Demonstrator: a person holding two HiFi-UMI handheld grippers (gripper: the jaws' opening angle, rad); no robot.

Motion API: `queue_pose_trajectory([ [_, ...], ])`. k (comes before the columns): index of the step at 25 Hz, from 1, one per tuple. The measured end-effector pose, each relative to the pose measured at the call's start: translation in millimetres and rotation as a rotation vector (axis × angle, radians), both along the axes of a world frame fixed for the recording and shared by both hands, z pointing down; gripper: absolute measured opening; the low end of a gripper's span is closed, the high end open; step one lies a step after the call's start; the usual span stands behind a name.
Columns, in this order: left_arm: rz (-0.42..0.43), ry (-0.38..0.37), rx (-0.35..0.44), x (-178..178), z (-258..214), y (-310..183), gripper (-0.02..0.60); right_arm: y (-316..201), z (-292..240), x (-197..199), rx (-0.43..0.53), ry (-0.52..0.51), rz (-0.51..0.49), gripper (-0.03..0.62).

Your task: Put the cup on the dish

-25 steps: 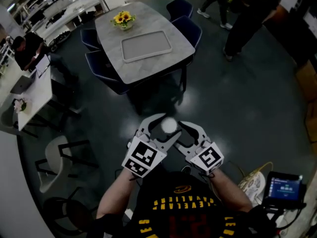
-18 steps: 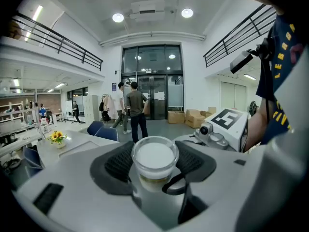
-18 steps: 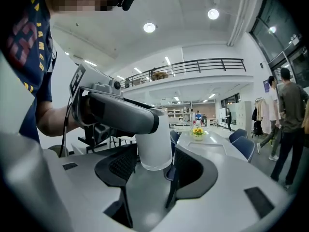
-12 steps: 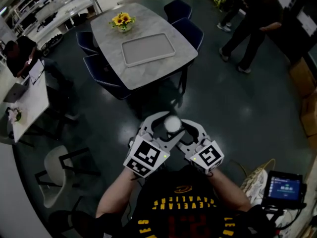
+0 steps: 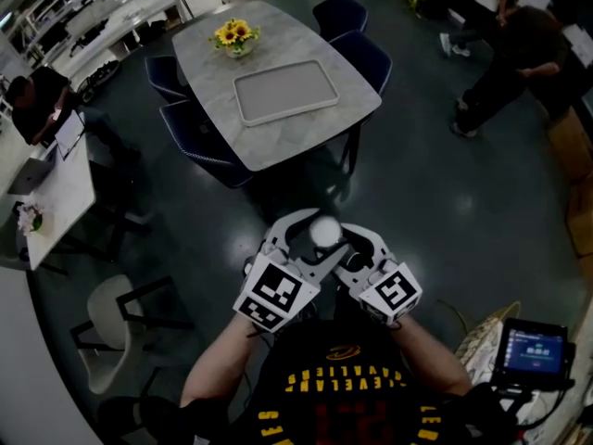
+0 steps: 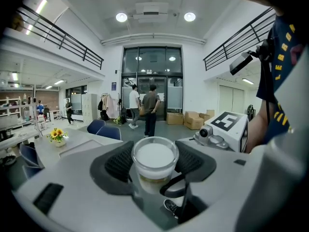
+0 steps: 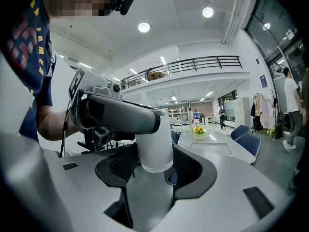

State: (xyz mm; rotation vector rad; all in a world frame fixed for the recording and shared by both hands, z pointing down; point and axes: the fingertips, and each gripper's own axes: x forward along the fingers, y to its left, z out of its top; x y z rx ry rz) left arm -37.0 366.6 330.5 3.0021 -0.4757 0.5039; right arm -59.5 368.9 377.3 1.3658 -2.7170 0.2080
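The cup [image 5: 320, 233] is off any surface but not delivered: it hangs over the floor before the person, well apart from the table [image 5: 306, 142] and its tray [image 5: 284, 91], so carrying and setting down remain. The left gripper [image 6: 153, 164] and right gripper [image 7: 154, 164] both pinch it between their pads. It seems about upright, long axis near vertical, mouth upward

Bright ceiling lights [image 6: 121, 17], fisheye-warped edges, sharp focus
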Motion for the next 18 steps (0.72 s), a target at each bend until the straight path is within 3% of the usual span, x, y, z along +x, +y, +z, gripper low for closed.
queue_pose_trajectory([
  [10,-0.051,0.033,0.019,-23,-16,-20,0.272,-20,-20,-24,0.018,0.011,-0.049,0.238],
  [18,-0.108,0.008,0.012,50,3,-100,0.272,-98,2,49,0.007,-0.013,-0.110,0.238],
])
